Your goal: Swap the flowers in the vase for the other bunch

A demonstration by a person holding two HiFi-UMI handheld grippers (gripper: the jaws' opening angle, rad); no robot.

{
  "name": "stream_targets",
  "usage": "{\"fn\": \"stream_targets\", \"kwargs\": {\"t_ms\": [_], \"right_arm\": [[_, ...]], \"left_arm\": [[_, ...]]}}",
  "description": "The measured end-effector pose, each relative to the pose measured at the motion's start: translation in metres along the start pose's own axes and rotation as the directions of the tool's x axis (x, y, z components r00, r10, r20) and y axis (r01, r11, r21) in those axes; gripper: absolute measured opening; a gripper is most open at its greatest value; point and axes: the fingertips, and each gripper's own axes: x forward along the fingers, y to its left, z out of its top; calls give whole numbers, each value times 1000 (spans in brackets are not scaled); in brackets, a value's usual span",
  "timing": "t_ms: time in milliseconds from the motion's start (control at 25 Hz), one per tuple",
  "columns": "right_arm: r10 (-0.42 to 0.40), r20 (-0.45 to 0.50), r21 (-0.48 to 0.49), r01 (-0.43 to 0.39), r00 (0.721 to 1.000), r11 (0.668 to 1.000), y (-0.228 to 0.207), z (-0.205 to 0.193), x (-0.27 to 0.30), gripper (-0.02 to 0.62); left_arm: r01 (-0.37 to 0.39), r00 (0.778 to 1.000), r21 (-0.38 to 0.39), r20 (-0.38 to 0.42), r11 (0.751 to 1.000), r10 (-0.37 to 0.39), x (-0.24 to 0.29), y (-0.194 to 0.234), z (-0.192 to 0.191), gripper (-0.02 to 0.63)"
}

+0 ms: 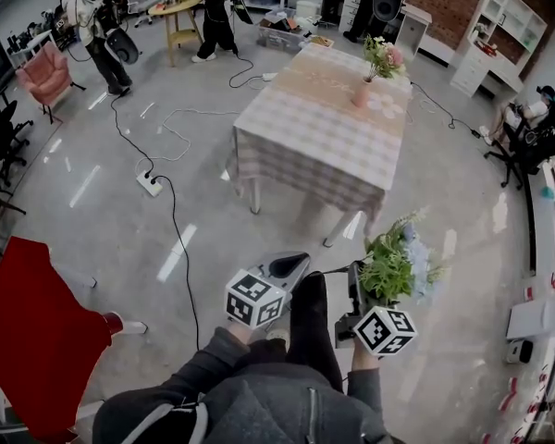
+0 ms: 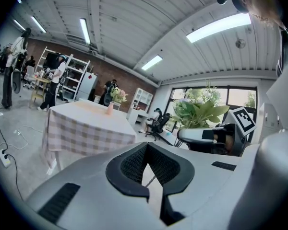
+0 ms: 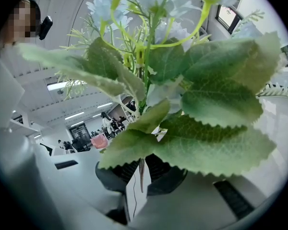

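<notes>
The grey floor (image 1: 120,220) of a large workroom takes up most of the head view, with black cables running across it to a white power strip (image 1: 150,183). Out in the middle stands the table (image 1: 314,128), covered by a pale checked cloth that hangs down its sides. A red sheet-like shape (image 1: 32,336) lies at the lower left; the view is too steep to tell what it is.

Near the far right end of the tabletop stands a small pink vase (image 1: 362,93), upright, holding the pink flowers (image 1: 384,58) with their green leaves. It is well apart from both grippers.

The blue-and-white bunch (image 1: 398,262), pale blooms over broad toothed leaves, is held low in front of the person, short of the table. Its thin stem runs down between the dark pads of the right gripper (image 3: 141,169), which are clamped on it, leaving only a narrow gap. The leaves fill most of the right gripper view.

The left gripper (image 2: 149,174), just beside the right one, has its fingers together with nothing between them and points towards the table.
</notes>
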Motion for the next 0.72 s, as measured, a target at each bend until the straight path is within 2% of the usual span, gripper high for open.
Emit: {"fn": "stream_targets", "kwargs": {"t_ms": [360, 720], "right_arm": [[44, -3, 10, -44, 999, 999, -8, 19, 41, 26], [54, -26, 1, -54, 998, 999, -44, 45, 104, 26]], "left_arm": [[-21, 1000, 2, 0, 1000, 21, 25, 22, 20, 9], [-45, 999, -13, 0, 999, 45, 78, 67, 41, 9]]}}
